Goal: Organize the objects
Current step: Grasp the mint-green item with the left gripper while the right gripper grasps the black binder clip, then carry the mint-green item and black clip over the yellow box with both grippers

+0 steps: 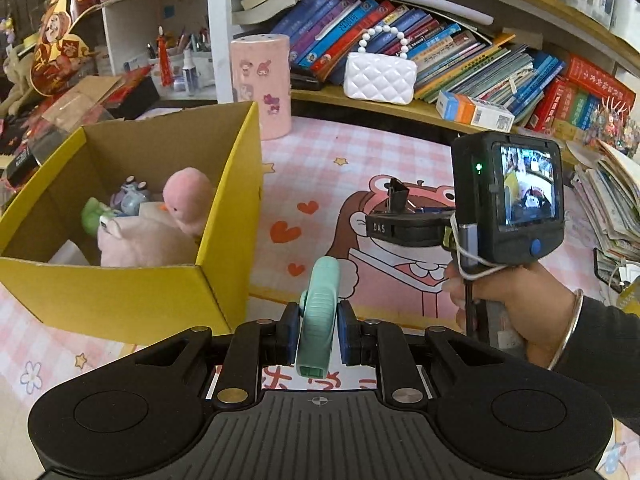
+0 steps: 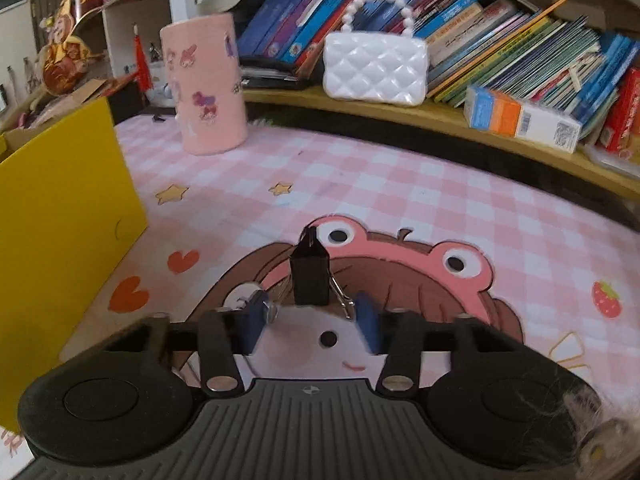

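Observation:
My left gripper (image 1: 318,332) is shut on a mint-green correction-tape dispenser (image 1: 317,312), held above the pink mat just right of the yellow cardboard box (image 1: 120,300). The box holds a pink plush (image 1: 184,200), a pale pink plush (image 1: 144,240) and small figures (image 1: 130,196). My right gripper (image 2: 310,318) is shut on a black binder clip (image 2: 309,278) by its wire handles, held above the mat. In the left wrist view the right gripper (image 1: 394,210) shows to the right with the clip (image 1: 396,196) sticking up.
A pink sticker-covered cylinder (image 2: 208,84) stands at the back of the checked pink mat (image 2: 400,200). A white quilted purse (image 2: 374,68), a blue-orange box (image 2: 520,118) and leaning books (image 2: 500,40) fill the shelf behind. Paper stacks (image 1: 612,208) lie at right.

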